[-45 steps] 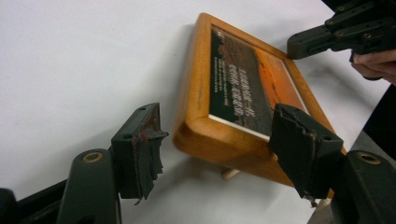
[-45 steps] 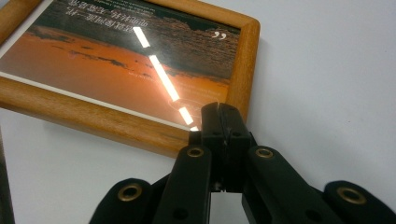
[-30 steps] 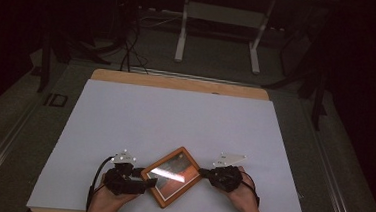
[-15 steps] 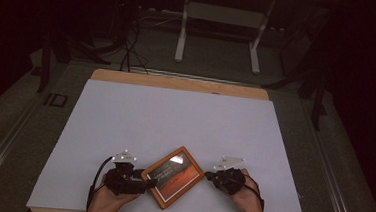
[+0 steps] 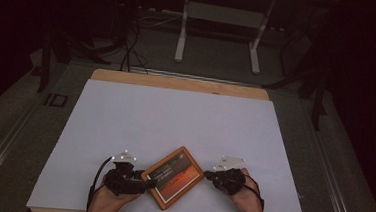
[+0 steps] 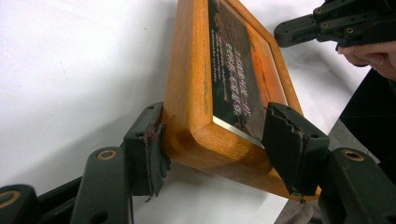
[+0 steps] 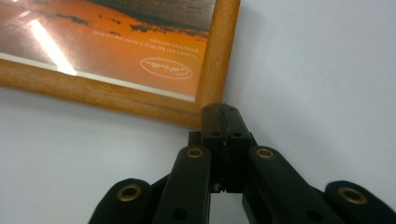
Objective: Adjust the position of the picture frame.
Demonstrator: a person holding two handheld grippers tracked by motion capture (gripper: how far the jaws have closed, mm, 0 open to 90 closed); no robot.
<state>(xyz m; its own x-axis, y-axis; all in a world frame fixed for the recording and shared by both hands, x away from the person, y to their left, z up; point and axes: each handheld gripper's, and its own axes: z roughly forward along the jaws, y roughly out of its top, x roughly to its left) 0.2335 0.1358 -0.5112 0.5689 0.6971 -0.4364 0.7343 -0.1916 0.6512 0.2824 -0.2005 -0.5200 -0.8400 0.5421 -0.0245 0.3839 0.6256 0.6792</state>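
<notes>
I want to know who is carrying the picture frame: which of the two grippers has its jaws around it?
The left gripper: its jaws straddle a corner of the wooden picture frame. The right gripper is shut, its tips at another corner.

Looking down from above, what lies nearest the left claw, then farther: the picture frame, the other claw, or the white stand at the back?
1. Picture frame, right beside the left claw.
2. Right claw, across the frame.
3. White stand, far back on the floor.
</notes>
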